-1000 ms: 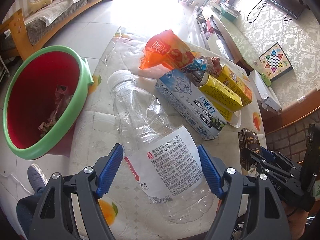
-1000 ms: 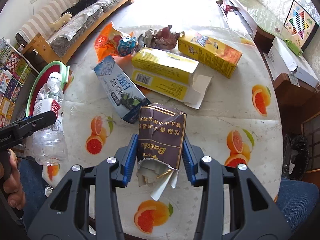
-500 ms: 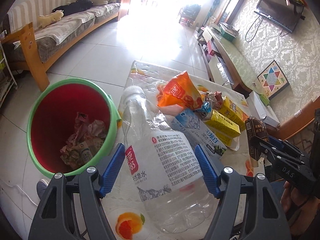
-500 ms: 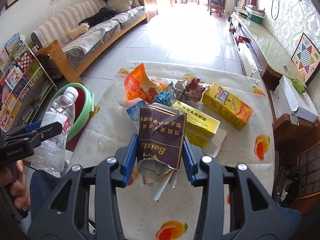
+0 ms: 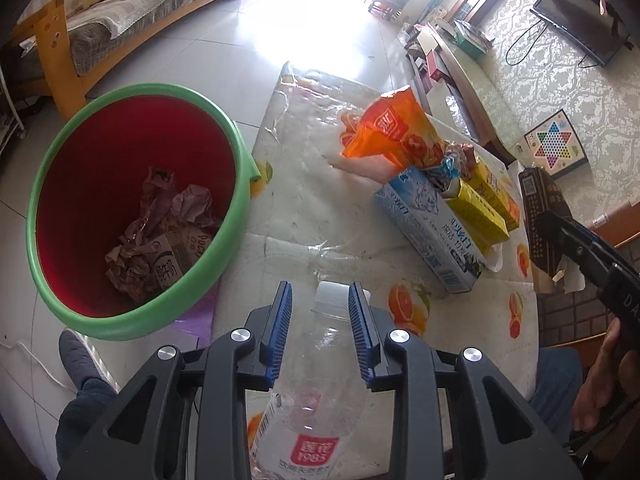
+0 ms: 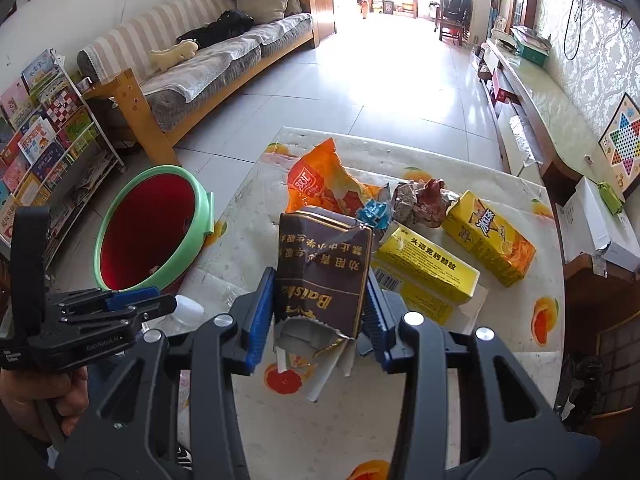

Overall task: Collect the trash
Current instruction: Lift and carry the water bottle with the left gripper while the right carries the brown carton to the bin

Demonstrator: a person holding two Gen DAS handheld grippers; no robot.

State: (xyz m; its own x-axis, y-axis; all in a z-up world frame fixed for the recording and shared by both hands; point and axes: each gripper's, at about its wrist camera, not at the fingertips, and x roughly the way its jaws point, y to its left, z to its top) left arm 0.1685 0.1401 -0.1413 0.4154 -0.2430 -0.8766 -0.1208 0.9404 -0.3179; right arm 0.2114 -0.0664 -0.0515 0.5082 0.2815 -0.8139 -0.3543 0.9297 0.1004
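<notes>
The clear, crumpled plastic bottle (image 5: 320,364) with a red-and-white label sits gripped between the blue pads of the left gripper (image 5: 320,308), lengthwise along the fingers, white cap pointing forward over the table edge. The right gripper (image 6: 320,292) clamps a torn dark brown packet (image 6: 322,272) upright above the table (image 6: 512,332). Beside the table, the red bin (image 5: 132,316) with a green rim holds crumpled paper and a small carton.

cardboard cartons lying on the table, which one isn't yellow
The blue-and-white cardboard carton, nearest the green-rimmed red bin; the two other cartons are yellow.
</notes>
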